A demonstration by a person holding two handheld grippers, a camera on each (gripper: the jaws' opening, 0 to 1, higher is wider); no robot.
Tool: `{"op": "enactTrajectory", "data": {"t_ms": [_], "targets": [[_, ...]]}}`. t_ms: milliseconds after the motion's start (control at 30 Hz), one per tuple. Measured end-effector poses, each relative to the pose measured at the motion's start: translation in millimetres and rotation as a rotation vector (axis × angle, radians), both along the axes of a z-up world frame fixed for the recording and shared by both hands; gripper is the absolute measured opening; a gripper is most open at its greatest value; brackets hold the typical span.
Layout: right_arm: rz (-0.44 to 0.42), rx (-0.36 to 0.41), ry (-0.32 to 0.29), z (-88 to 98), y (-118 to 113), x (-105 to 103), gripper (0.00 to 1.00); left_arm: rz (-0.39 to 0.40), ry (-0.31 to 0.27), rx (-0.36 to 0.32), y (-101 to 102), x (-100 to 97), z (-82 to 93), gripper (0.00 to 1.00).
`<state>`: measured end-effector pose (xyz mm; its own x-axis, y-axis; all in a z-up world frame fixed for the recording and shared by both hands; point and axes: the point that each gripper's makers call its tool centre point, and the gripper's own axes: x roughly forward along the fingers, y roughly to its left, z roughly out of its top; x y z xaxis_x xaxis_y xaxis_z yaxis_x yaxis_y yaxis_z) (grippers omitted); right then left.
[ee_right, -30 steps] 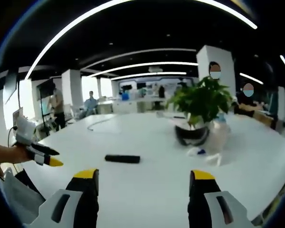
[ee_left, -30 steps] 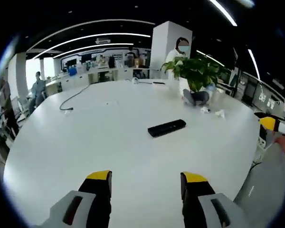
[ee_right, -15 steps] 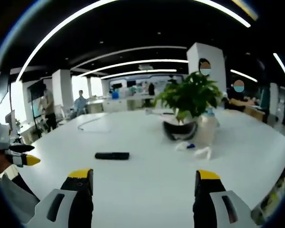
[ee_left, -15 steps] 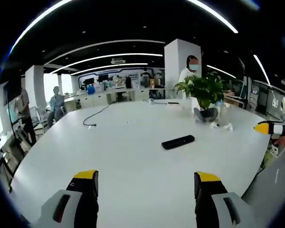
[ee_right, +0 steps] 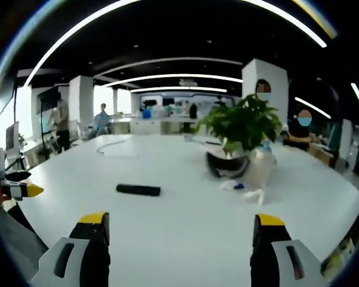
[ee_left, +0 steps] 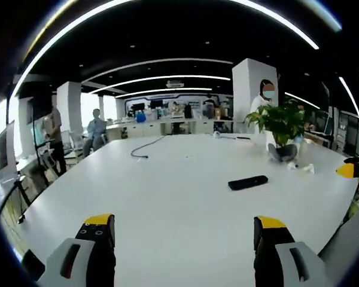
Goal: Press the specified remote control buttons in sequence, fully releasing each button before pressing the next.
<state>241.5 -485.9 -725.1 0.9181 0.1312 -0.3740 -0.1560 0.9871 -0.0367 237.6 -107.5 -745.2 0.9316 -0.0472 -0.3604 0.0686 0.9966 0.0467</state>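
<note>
Both views higher — remote unmoved

A white table carries a black remote control centrally, a potted plant and a cable toward its far edge.

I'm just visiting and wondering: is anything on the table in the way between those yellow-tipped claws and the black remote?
Nothing visible is. The remote lies alone on the bare white table, ahead of the open left gripper and right gripper. The potted plant and small crumpled scraps sit off to one side, apart from the remote.
</note>
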Motion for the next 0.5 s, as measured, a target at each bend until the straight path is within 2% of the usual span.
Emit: {"op": "enactTrajectory", "data": {"t_ms": [133,500], "targets": [[-0.003,-0.007,0.006,-0.9,-0.8,-0.6,0.97,-0.002,-0.016,0.013,0.9,-0.3,2.5,1.0],[-0.013,-0.007,0.011,-2.0,-3.3,-1.2,0.95,0.003,0.02,0.019,2.8,-2.4,-3.3,0.99]]}}
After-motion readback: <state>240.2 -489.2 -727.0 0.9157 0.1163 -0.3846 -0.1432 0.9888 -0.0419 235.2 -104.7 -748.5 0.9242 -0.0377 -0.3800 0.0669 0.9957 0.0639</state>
